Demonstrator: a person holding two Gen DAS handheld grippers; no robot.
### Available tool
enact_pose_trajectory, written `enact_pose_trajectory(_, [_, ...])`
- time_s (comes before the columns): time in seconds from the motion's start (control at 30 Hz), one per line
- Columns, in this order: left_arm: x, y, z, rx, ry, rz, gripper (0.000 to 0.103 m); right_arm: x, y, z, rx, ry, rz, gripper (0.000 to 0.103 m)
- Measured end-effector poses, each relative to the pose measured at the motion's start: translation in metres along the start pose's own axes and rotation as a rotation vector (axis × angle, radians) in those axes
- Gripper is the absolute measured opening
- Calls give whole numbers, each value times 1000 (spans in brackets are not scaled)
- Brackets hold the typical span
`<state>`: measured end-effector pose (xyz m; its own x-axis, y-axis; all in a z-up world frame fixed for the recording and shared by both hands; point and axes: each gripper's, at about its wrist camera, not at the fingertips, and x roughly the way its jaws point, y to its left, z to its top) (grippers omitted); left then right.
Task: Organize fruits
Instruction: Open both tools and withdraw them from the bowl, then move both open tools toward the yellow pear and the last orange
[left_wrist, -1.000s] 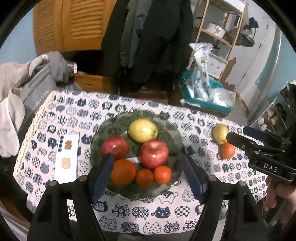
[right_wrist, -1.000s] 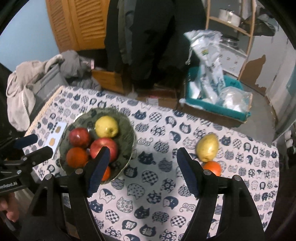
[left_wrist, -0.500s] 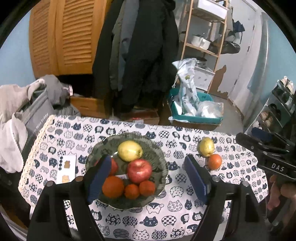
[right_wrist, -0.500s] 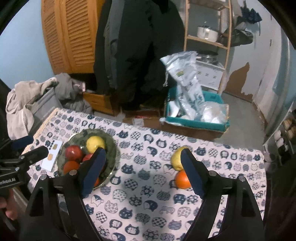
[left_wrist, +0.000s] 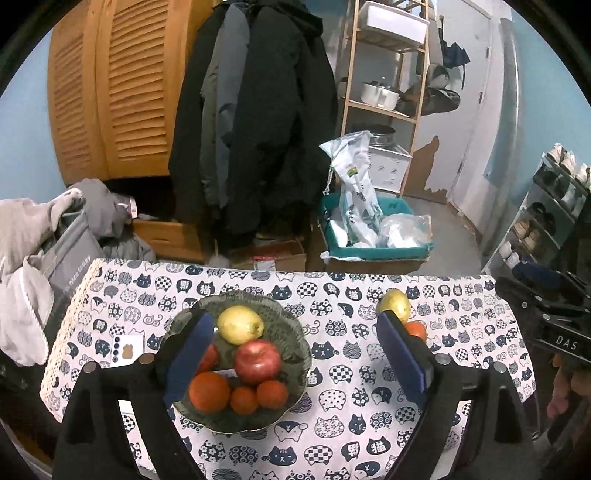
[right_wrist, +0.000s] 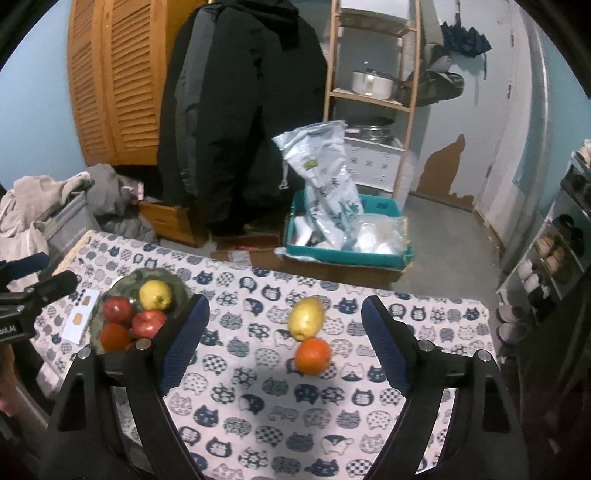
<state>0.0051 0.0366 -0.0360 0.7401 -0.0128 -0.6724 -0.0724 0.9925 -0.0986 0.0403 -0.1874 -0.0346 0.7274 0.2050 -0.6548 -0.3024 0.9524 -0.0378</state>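
Note:
A dark green bowl (left_wrist: 300, 350) on the cat-print tablecloth holds a yellow fruit (left_wrist: 240, 325), a red apple (left_wrist: 257, 362), a large orange (left_wrist: 208, 391) and two small oranges. A second apple is half hidden behind my left finger. My left gripper (left_wrist: 293, 321) hangs above the bowl, its jaws opening with nothing between the pads. To the right, a yellow fruit (right_wrist: 306, 318) and an orange (right_wrist: 313, 355) lie touching on the cloth. My right gripper (right_wrist: 284, 302) hovers open above and in front of them, holding nothing.
A white card (left_wrist: 127, 349) lies left of the bowl. Clothes (left_wrist: 26, 258) are heaped past the table's left edge. Behind the table stand a teal crate of bags (right_wrist: 347, 236), hanging coats, a wooden shelf and a shoe rack (right_wrist: 554, 251) at the right.
Both grippers have risen and drawn back from the table, so the fruit looks smaller and more of the room shows. Both pairs of jaws stand wider. No fruit has moved.

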Motion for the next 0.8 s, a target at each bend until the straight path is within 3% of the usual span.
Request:
enact_pose_trajectory(0.17, [3, -11, 2, 12, -9, 5, 100, -3, -18, -4, 20, 1, -25, 83])
enact_pose_trajectory(0.63, [27, -33, 4, 47, 15, 5, 101, 13, -47, -15, 63, 48, -64, 84])
enact_pose_trajectory(0.8, [52, -39, 0, 56, 63, 3, 101, 36, -48, -23, 54, 99, -70, 84])
